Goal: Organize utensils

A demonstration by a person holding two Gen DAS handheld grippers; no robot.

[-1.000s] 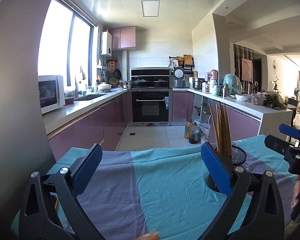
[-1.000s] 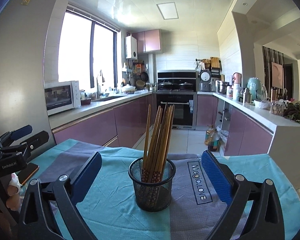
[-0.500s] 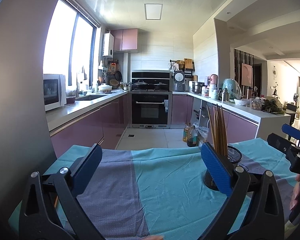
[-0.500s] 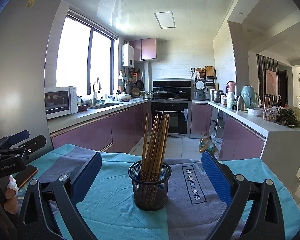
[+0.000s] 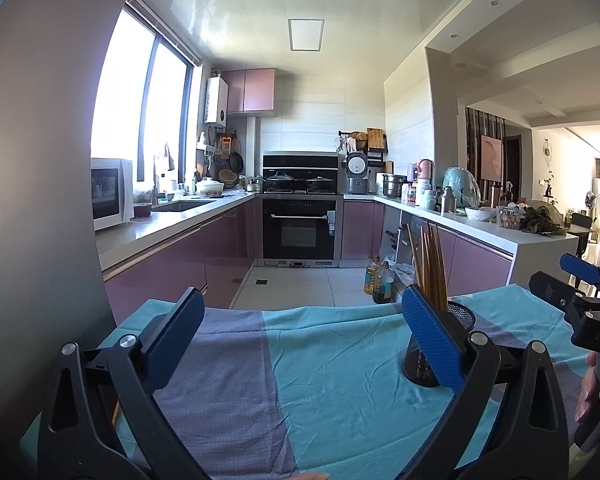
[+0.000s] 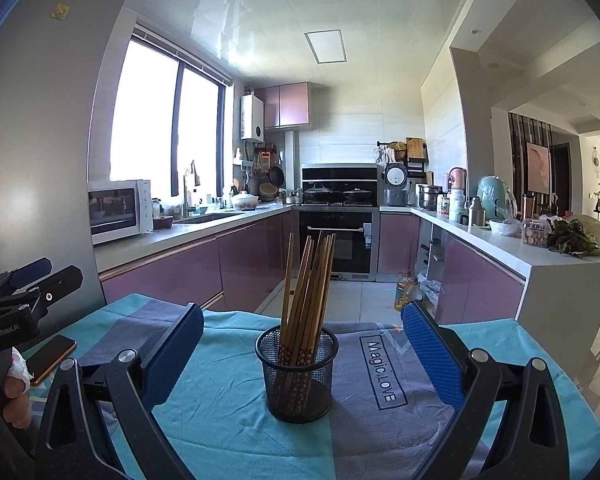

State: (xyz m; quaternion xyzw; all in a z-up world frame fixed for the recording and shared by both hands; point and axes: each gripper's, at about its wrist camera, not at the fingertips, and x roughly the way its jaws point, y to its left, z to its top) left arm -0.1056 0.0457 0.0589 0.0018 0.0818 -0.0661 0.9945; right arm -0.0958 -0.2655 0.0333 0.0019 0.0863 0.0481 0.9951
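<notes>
Chopsticks (image 6: 306, 280) stand upright in a mesh cup (image 6: 296, 372) at 12 o'clock between the empty, spread right tongs (image 6: 300, 354); left tongs (image 5: 300, 340), also spread, sit farther.

Home kitchen: built-in oven (image 6: 337, 240), microwave (image 6: 116, 210), sink (image 6: 210, 218), purple cabinets (image 6: 248, 268), cluttered countertops (image 6: 500, 242).

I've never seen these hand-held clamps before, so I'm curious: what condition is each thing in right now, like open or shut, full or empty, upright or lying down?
Left gripper: open, holding nothing.
Right gripper: open, holding nothing.
Mesh cup: upright on the cloth, between the right gripper's fingers, untouched.
Chopsticks: standing in the cup, leaning.
Phone: lying flat.
Tablecloth: spread out, wrinkled.
Oven: door shut.
</notes>
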